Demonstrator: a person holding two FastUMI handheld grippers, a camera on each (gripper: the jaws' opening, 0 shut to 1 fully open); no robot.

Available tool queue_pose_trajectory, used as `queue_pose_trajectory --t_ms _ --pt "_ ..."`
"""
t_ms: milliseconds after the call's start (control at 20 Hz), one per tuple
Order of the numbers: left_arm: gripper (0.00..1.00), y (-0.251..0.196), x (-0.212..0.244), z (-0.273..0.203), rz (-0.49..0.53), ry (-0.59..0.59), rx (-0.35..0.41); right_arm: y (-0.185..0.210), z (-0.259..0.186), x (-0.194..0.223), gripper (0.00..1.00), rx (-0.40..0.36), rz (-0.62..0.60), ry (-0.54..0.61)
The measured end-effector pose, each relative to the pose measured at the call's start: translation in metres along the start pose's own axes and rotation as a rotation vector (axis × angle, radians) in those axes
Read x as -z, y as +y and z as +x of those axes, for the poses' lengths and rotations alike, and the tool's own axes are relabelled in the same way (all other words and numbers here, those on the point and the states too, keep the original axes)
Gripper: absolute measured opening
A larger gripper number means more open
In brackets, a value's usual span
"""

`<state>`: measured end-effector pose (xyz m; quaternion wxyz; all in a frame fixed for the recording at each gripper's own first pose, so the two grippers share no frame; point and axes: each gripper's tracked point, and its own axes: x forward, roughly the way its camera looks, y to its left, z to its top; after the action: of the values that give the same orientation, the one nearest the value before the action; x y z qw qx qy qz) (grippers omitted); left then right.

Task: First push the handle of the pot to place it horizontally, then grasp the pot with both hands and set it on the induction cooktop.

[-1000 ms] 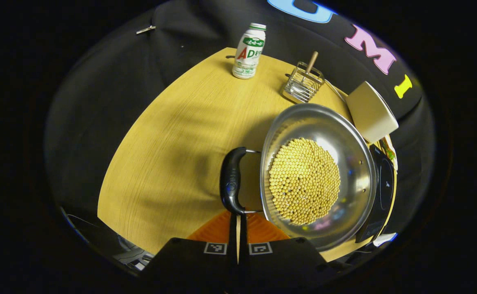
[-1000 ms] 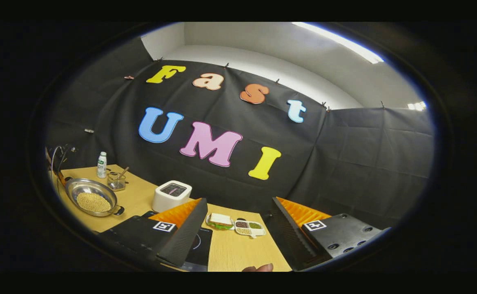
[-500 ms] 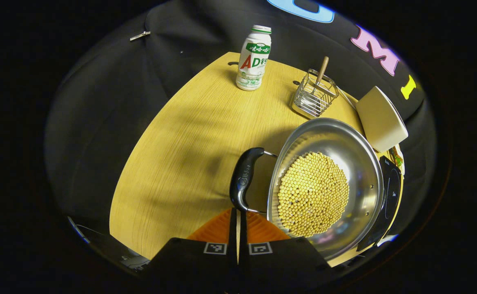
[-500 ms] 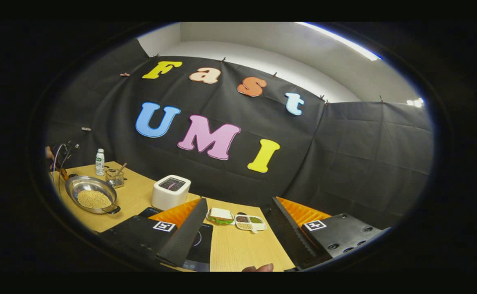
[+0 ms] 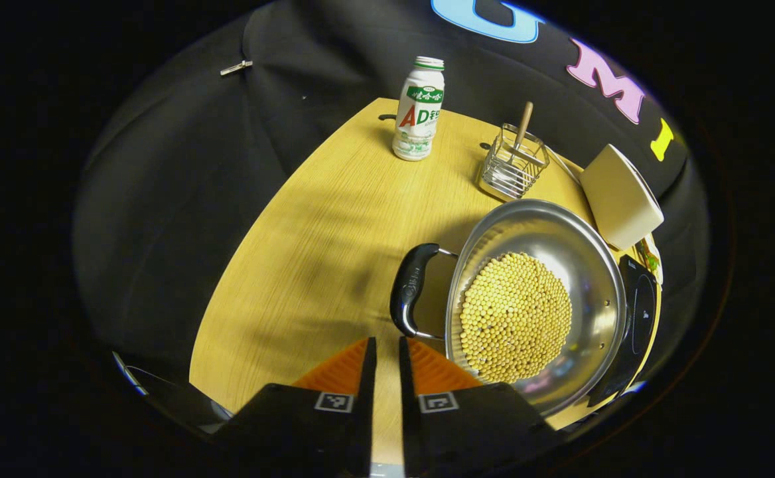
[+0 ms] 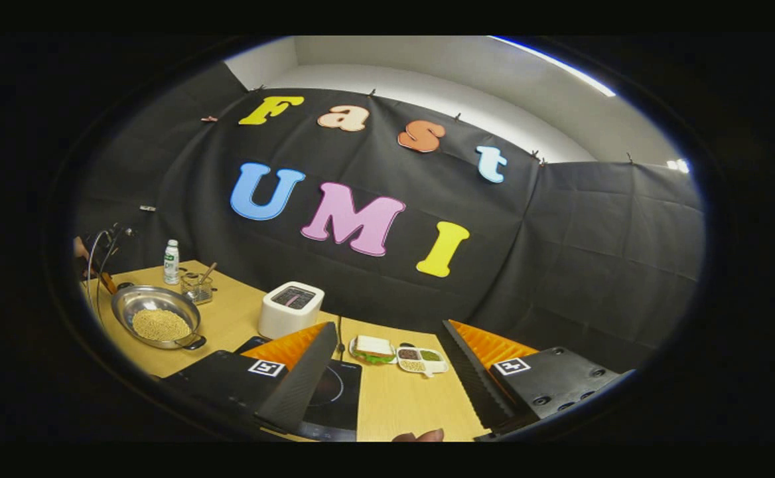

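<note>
The steel pot sits on your wooden table, holding a flat bed of yellow beans. Its black handle lies level off the rim on wire arms, pointing toward your left gripper. That gripper hovers just short of the handle's near end, not touching it, and its two fingers stand a narrow slit apart with nothing between them.

In the right gripper view the same pot shows far off to the left on the table, with its other small handle facing the induction cooktop. The cooktop lies flat, apart from the pot; in the left gripper view it lies just past the pot's far rim.

Your right gripper is held well away from the pot, above the cooktop's end of the table, its fingers spread wide and holding nothing.

Behind the pot stand a white drink bottle and a wire holder with a wooden stick in it. A white toaster stands beside the cooktop. Farther along the table are a sandwich on a plate and a small divided dish of grains. A fingertip shows at the bottom edge of the right gripper view.
</note>
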<state>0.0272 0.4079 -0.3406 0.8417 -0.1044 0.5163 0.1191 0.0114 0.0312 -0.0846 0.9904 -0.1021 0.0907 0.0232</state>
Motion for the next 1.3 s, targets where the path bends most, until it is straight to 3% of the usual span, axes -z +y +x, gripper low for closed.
queue_pose_trajectory --t_ms 50,200,300,500,650,950,1150,1300 --pt "0.28 0.001 0.0 -0.002 -0.001 -0.015 0.009 0.008 0.002 0.001 0.98 -0.012 0.009 0.006" --pt "0.74 0.009 -0.004 -0.016 0.014 -0.071 -0.006 0.035 0.008 0.002 0.98 -0.063 0.04 0.027" --pt "0.92 0.012 -0.013 -0.027 0.037 -0.141 -0.006 0.057 0.011 0.002 0.98 -0.11 0.057 0.041" --pt "0.93 0.02 -0.045 -0.057 0.066 -0.356 -0.029 0.099 0.019 -0.001 0.98 -0.19 0.09 0.055" --pt "0.93 0.011 -0.057 -0.076 0.138 -0.441 0.011 0.136 0.025 0.005 0.98 -0.253 0.126 0.093" --pt "0.94 -0.031 -0.047 -0.052 0.279 -0.374 0.139 0.21 0.041 0.044 0.98 -0.373 0.274 0.281" --pt "0.94 -0.04 -0.044 -0.027 0.283 -0.331 0.211 0.265 0.049 0.075 0.98 -0.444 0.342 0.398" --pt "0.94 -0.033 -0.045 -0.008 0.272 -0.293 0.21 0.303 0.052 0.101 0.99 -0.49 0.377 0.488"
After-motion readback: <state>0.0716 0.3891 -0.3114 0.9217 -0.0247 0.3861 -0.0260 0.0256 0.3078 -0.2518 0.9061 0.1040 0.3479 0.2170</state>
